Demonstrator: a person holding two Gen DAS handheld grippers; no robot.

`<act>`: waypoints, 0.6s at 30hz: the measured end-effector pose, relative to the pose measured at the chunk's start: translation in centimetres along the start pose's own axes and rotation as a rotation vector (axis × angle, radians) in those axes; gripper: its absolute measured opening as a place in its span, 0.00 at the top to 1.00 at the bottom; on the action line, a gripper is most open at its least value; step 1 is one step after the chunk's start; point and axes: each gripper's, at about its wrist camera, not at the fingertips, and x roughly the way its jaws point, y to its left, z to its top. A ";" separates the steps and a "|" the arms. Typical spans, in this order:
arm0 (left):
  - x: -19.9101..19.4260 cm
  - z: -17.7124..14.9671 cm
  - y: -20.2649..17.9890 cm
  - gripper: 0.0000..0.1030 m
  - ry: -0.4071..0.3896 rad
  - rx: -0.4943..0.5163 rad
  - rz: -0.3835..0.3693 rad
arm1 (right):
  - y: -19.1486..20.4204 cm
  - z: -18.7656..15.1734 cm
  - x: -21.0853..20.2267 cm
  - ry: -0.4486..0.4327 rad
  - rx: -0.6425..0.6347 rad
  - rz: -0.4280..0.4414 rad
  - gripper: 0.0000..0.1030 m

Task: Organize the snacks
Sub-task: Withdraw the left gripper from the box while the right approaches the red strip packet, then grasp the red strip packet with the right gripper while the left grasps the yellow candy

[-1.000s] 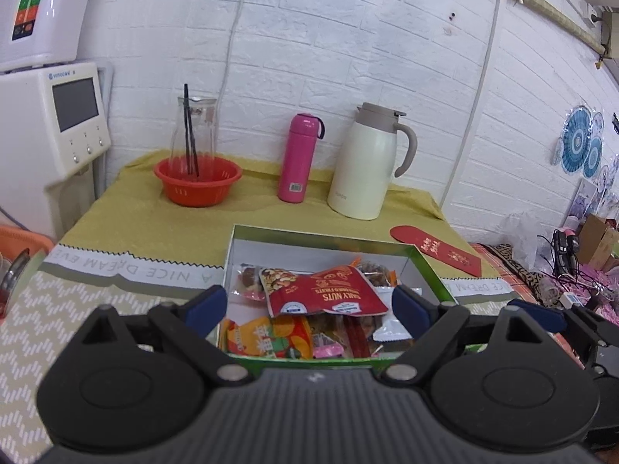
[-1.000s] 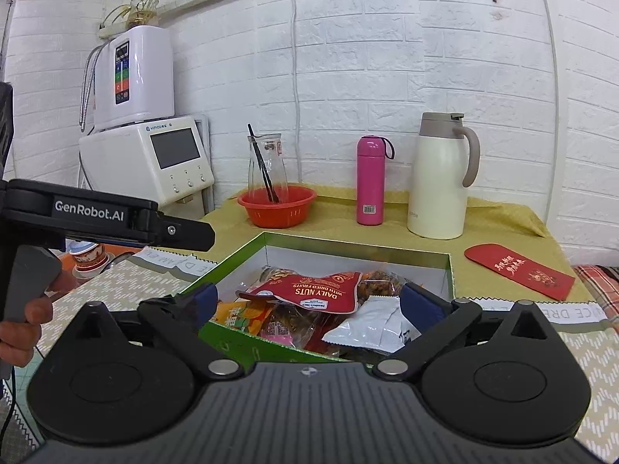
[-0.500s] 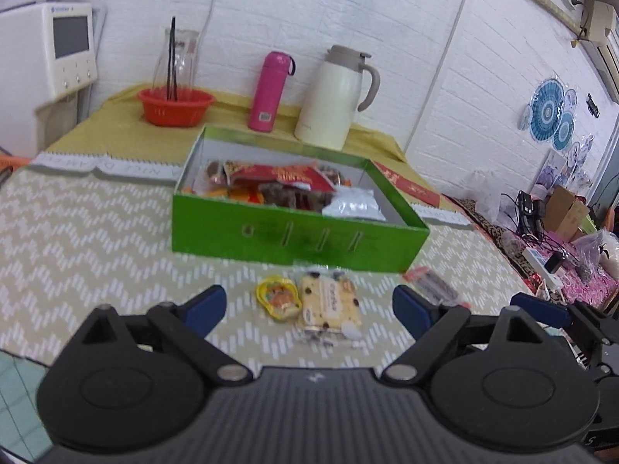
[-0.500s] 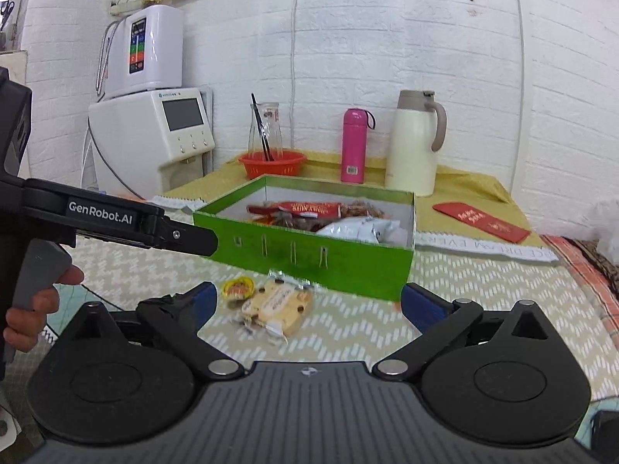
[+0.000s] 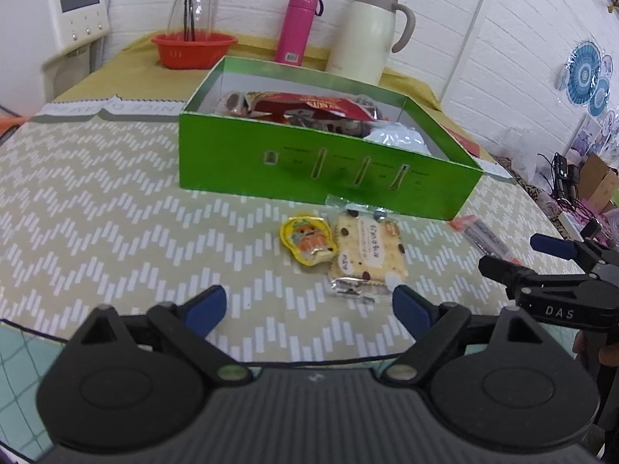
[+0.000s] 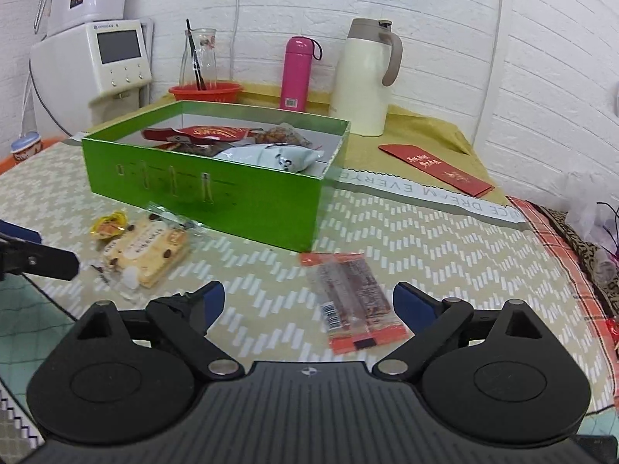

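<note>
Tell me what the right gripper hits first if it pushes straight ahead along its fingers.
Probably the orange-ended snack bar packet: it lies on the patterned tablecloth between the open fingers of the right gripper. Beyond it stands the green box. Depth is uncertain.

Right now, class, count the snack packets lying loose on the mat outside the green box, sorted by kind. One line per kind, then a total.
Yellow round snack packet: 1
Clear-wrapped biscuit packet: 1
Orange-edged bar packet: 1
Total: 3
</note>
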 end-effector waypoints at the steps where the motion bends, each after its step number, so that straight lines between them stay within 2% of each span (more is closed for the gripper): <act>1: 0.1 0.1 0.1 0.15 0.002 -0.005 0.001 | -0.4 0.1 0.6 0.012 0.003 0.003 0.00; 10: 1.1 0.6 0.5 0.15 0.025 0.002 0.020 | -2.5 -0.1 3.4 0.066 0.085 0.042 0.00; 16: 1.6 0.8 0.6 0.15 0.030 -0.002 0.016 | -2.6 -0.2 2.5 0.066 0.111 0.040 0.00; 17: 1.6 0.8 0.6 0.15 0.030 -0.002 0.018 | -2.4 -0.2 2.1 0.069 0.110 0.033 0.15; 18: 1.7 0.8 0.6 0.15 0.029 -0.002 0.018 | -2.1 -0.4 1.8 0.072 0.110 0.038 0.19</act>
